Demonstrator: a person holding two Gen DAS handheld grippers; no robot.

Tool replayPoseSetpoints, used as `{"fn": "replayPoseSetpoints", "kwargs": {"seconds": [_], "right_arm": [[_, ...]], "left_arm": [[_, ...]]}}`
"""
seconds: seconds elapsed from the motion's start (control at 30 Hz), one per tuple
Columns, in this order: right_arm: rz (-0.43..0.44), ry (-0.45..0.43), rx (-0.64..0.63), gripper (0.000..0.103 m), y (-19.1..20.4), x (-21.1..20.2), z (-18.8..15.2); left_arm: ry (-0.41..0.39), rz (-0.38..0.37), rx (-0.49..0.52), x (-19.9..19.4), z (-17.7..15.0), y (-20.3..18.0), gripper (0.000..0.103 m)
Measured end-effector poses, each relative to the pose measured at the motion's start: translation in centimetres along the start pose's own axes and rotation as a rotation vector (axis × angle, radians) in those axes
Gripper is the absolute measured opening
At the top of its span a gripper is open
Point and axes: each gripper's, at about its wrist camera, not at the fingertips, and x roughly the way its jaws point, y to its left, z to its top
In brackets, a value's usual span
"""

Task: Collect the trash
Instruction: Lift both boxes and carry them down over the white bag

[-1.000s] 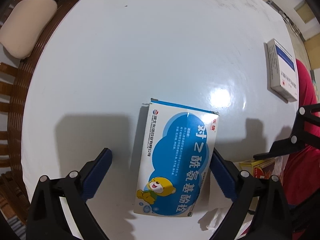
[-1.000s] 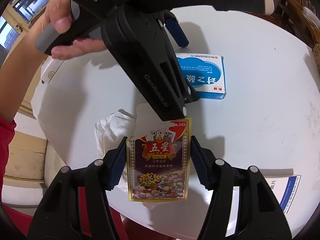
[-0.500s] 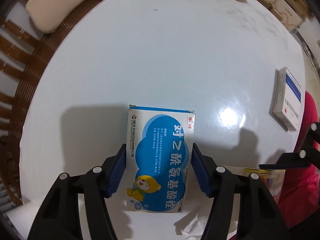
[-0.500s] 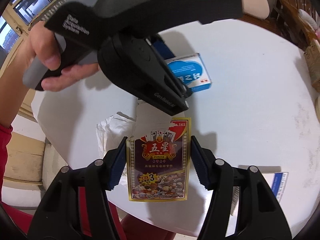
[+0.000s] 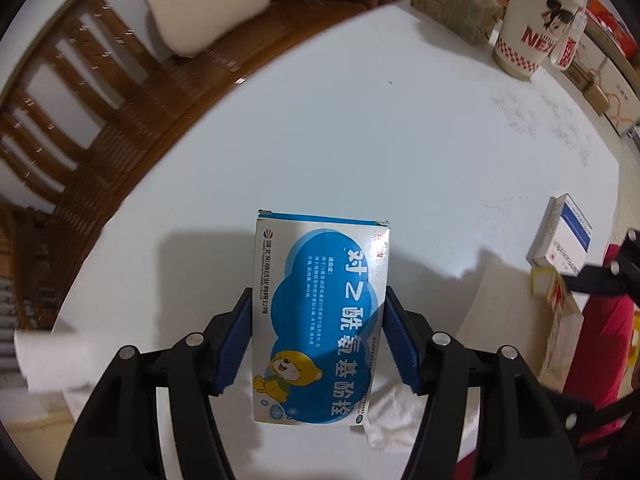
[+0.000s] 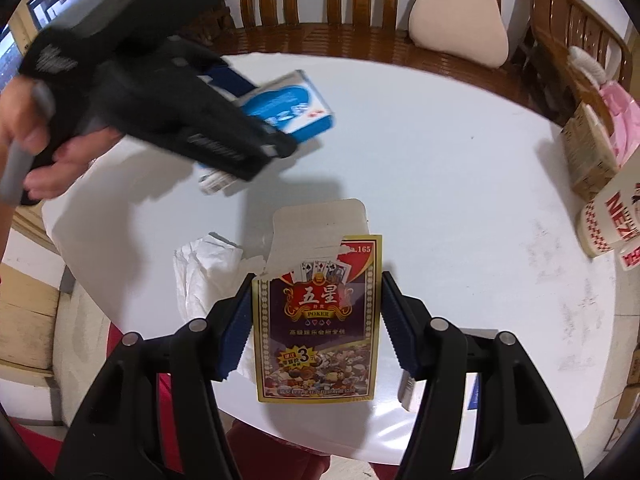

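Observation:
My left gripper (image 5: 318, 336) is shut on a blue and white medicine box (image 5: 320, 312) with a cartoon bear, held above the white round table (image 5: 400, 140). In the right wrist view the same box (image 6: 288, 106) is lifted, tilted, in the blurred left gripper (image 6: 244, 128). My right gripper (image 6: 316, 328) is shut on a poker card box (image 6: 318, 320) with its torn top flap open, above the table's near edge. The card box also shows at the right of the left wrist view (image 5: 558, 312).
A crumpled white tissue (image 6: 204, 276) lies on the table by the card box. A white and blue box (image 5: 564, 236) lies at the right edge. A paper cup (image 5: 532, 20) and cartons stand at the far side. Wooden chairs with a cushion (image 6: 460, 36) ring the table.
My left gripper closed on the medicine box and lifted it off the table. My right gripper kept hold of the card box and rose a little.

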Motion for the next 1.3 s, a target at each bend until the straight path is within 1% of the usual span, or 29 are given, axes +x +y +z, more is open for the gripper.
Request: {"fn": "replayPoseSetpoints", "kwargs": {"seconds": [0.17,0.2,0.33,0.57,0.73,0.83,0.97,1.13,1.3], "right_arm": [[-0.039,-0.054,-0.042,0.060,1.1,-2.2,-0.7],[-0.042,-0.066,-0.050,0.060,1.3,-2.8,-0.7],[-0.050,-0.112,-0.080,0.060,2.2,-5.1,-1.7],[-0.056,-0.164,-0.144,0.060,4.2,-8.1,-3.9],[-0.067,-0.186,-0.189,0.060,6.0,-9.7,-6.4],[-0.092,-0.201,-0.208,0.060,6.7,-10.4,-8.0],[-0.102,-0.203,-0.215,0.060,7.3,-10.8,-10.5],[-0.124,-0.191,-0.222,0.060,7.8,-10.6,-13.3],[-0.128,-0.165,-0.210,0.059,8.0,-9.8,-15.9]], "left_arm": [[-0.055,0.048,-0.047,-3.7,-3.2,-2.2,0.060],[-0.063,0.051,-0.054,-4.3,-3.3,-2.5,0.060],[-0.105,0.072,-0.105,-6.7,-6.8,-4.3,0.060],[-0.140,0.118,-0.188,-8.6,-12.8,-7.3,0.060],[-0.156,0.096,-0.267,-8.6,-16.4,-9.4,0.060],[-0.170,0.118,-0.285,-8.4,-18.4,-11.5,0.060],[-0.186,0.095,-0.315,-8.2,-21.0,-14.1,0.060],[-0.195,0.074,-0.334,-7.5,-22.9,-16.8,0.060],[-0.188,0.086,-0.353,-6.2,-24.2,-18.8,0.060]]}}
